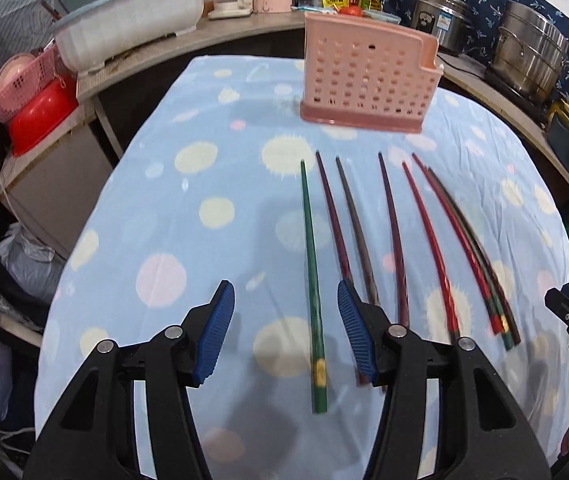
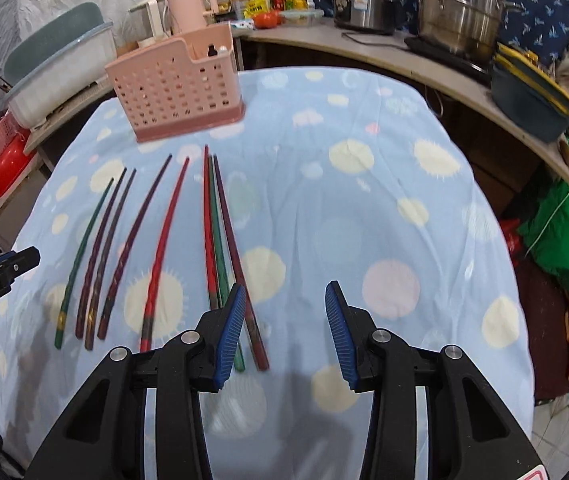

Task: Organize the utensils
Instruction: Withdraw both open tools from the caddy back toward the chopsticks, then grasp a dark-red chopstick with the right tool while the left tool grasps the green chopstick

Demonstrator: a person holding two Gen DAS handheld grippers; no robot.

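Left gripper (image 1: 286,326): angled down, jaws apart, empty, straddling the green chopstick (image 1: 311,276) lying before the pink holder (image 1: 368,76). Right gripper (image 2: 284,330): angled down, jaws apart, empty. Chopsticks on tablecloth (image 1: 204,184) before holder: eight. Holder: one, upright.

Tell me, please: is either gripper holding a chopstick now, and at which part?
Nothing is held. The left gripper is open above the green chopstick, not touching it. The right gripper is open too, beside the chopsticks on the cloth.
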